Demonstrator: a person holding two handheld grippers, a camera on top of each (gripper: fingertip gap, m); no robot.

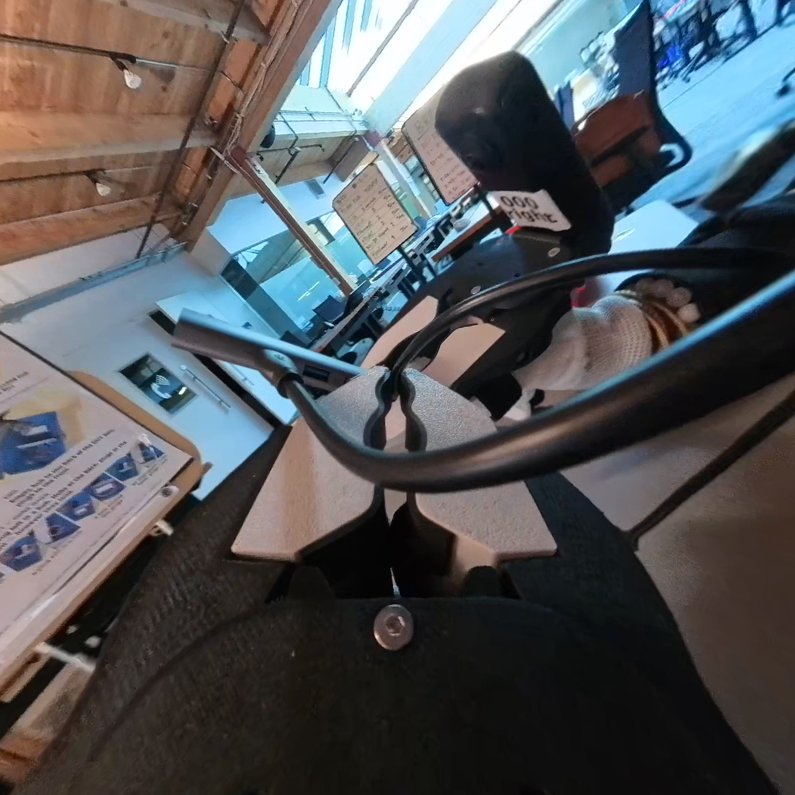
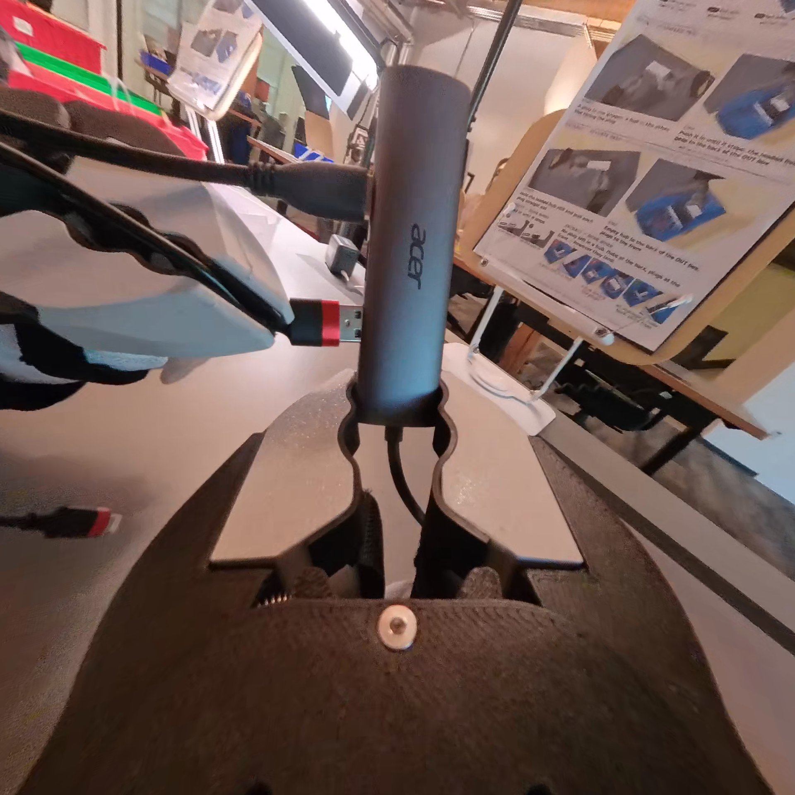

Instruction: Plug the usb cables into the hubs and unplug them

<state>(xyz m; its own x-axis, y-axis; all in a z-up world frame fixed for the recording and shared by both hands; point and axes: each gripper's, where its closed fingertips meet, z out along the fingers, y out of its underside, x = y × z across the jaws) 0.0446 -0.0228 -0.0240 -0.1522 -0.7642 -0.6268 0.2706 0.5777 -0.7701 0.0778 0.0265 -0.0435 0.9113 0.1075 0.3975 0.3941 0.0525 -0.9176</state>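
My right gripper is shut on the lower end of a grey USB hub and holds it upright above the table. A black USB plug sits in the hub's left side near the top. My left gripper comes in from the left, shut on a red-and-black USB plug. The plug's metal tip is at a lower port on the hub's side. In the left wrist view my left gripper pinches the thin black cable, with the hub just beyond. A second red-and-black plug lies on the table.
An instruction board on a white wire stand stands at the right on the grey table. A small grey block lies behind the hub. Red and green bins are at the far left. A gloved hand holds the right gripper. Spacing between my two grippers at the tips: around 6 centimeters.
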